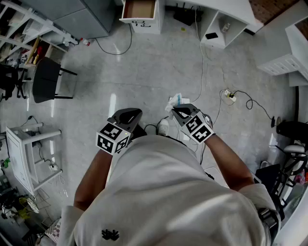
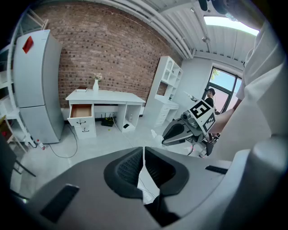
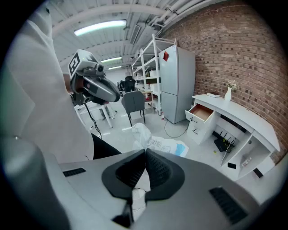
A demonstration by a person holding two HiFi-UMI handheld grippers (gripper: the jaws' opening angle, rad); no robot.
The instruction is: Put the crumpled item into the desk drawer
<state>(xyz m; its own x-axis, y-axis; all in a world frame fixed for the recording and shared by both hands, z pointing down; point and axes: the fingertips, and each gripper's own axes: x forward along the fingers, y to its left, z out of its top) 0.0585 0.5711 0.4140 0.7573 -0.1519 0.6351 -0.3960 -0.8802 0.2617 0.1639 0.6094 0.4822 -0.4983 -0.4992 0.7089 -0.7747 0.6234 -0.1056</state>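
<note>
My right gripper (image 1: 179, 110) is shut on the crumpled item (image 1: 175, 102), a white wrapper with a blue patch that sticks out past the fingertips. In the right gripper view the wrapper (image 3: 157, 143) bulges just beyond the closed jaws (image 3: 145, 155). My left gripper (image 1: 129, 115) is held level beside it, shut and empty (image 2: 143, 152). The white desk's drawer (image 1: 139, 9) stands pulled open, far ahead across the floor; it also shows as an open drawer (image 2: 81, 111) and an open drawer (image 3: 201, 112) in the gripper views. Both grippers are held in front of the person's body.
A grey chair (image 1: 45, 79) stands to the left and a grey fridge (image 1: 82, 17) left of the desk. Cables and a power strip (image 1: 230, 96) lie on the floor to the right. A white frame table (image 1: 24, 149) sits at near left, white shelving (image 1: 284, 62) at right.
</note>
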